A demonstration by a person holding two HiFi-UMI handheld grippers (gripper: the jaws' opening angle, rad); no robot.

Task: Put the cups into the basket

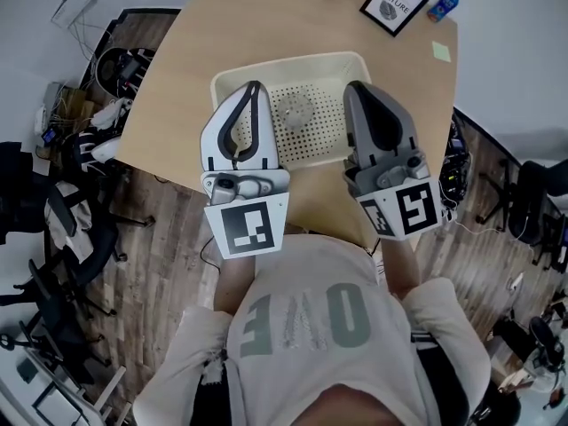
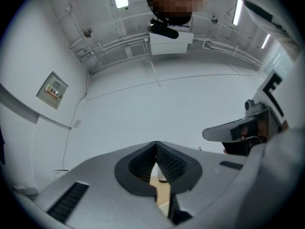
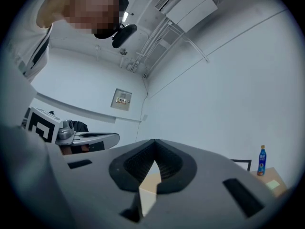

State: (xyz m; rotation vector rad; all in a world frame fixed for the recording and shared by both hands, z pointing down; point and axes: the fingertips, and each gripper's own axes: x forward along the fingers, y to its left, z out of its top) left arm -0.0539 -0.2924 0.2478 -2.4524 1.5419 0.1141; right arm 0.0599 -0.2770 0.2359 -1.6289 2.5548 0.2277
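With left gripper [image 1: 256,87] and right gripper [image 1: 355,88] both held pressed together, empty, above the basket [image 1: 293,60] where a clear cup [image 1: 293,112] seems to lie, jaws should be spread before another is approached.

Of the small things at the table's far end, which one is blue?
The bottle, just right of the black-framed sign. The sticky note near it is pale green, and the sign is black and white.
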